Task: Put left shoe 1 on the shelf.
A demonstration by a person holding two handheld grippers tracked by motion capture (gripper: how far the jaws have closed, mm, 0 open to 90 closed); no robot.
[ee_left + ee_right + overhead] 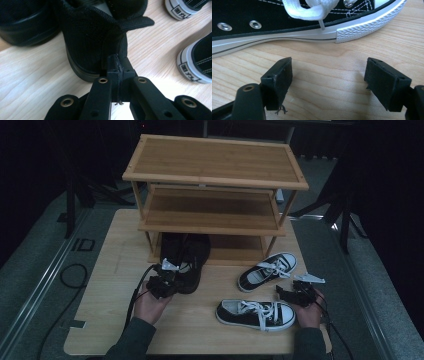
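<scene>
- black shoe: sits on the wooden table at the mouth of the bamboo rack, its toe reaching in under the lowest shelf, just beside a second dark shoe of a smoother make. in the high view the two dark shoes run together, so which toe lies farther in is hard to tell.
- left gripper: jaws brought together on the shoe's heel collar, pinching the knit fabric at the back edge; the fabric folds and flares out past the grip.
- handling: the upper looks soft and pliable, a knit or mesh that gives under the pads; the sole rim below looks firmer. probably light. a pinch on cloth alone lets the shoe swing and sag, toe dropping if lifted.
- where to hold: the heel collar is a fair spot for dragging or sliding along the table; for a clean lift, i'd judge a deeper bite that takes in the stiffer heel counter would hold better.
- right gripper: jaws standing wide apart, nothing between them, resting low over the table just beside the near black-and-white sneaker.
- a second sneaker lies near the rack's right leg, apart from the first.
</scene>
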